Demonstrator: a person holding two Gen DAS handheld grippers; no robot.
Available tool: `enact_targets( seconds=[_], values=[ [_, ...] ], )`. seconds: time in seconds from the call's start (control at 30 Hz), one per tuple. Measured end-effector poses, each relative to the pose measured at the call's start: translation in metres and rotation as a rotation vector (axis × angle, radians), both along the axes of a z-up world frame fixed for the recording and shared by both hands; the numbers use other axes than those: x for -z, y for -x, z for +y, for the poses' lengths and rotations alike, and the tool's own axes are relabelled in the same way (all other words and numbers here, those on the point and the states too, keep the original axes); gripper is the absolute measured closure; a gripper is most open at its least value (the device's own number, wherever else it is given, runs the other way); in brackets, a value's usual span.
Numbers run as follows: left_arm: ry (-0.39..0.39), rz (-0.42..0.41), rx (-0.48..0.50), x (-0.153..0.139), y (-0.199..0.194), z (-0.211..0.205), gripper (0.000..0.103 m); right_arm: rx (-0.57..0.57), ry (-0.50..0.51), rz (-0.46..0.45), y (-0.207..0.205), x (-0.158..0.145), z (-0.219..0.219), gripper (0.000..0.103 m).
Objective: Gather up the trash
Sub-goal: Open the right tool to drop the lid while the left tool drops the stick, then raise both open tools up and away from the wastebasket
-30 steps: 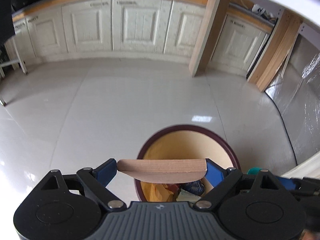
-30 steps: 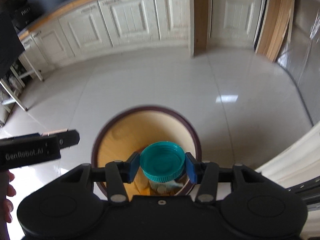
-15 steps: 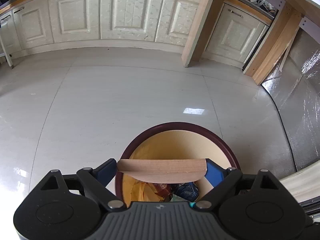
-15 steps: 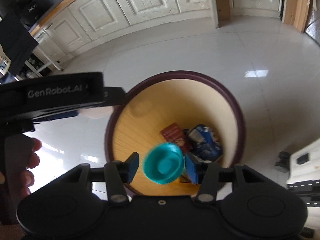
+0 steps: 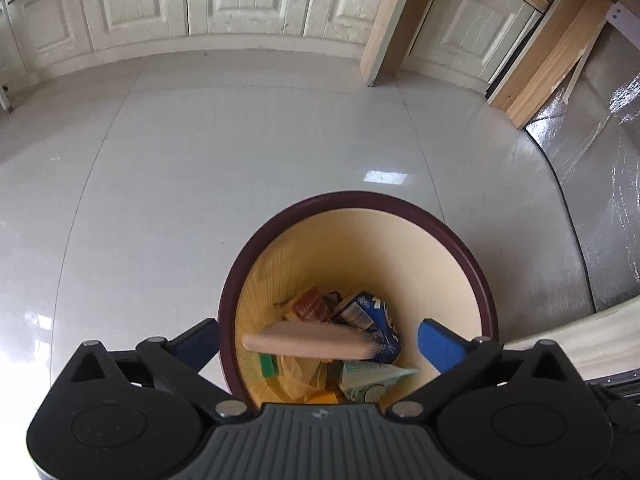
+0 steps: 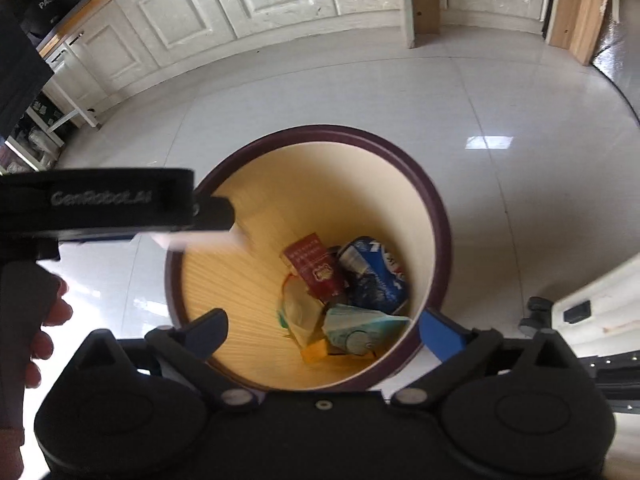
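Observation:
A round bin with a dark maroon rim and yellow inside stands on the floor below both grippers; it also shows in the right wrist view. My left gripper is open above it. A tan wooden piece is blurred, falling free between its fingers into the bin. My right gripper is open and empty over the bin. Inside lie a red packet, a blue wrapper and a teal-lidded jar. The left gripper's body shows at left in the right wrist view.
White tiled floor surrounds the bin. Cream cabinets line the far wall, with wooden posts beside them. A foil-covered surface is at right. A pale table edge is at lower right.
Both grippers tilted down over the bin and opened. The teal-lidded jar dropped from the right gripper into the bin. The wooden piece has left the left gripper's fingers and is falling.

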State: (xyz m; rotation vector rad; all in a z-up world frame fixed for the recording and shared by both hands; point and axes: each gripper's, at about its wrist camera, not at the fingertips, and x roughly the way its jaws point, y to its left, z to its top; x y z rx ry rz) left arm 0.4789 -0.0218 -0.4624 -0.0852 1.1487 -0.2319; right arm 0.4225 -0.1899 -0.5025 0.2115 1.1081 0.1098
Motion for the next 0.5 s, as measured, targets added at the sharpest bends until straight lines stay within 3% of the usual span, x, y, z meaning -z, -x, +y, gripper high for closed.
enact_targets(
  seconds=[0.27, 0.5],
  values=[
    [-0.021, 0.019, -0.012, -0.009, 0.008, 0.007, 0.000, -0.003, 0.059, 0.012, 0.008, -0.006, -0.001, 0.000],
    [-0.021, 0.025, -0.022, -0.030, 0.027, 0.020, 0.000, 0.028, 0.093, 0.021, 0.019, -0.031, 0.000, 0.000]
  ],
)
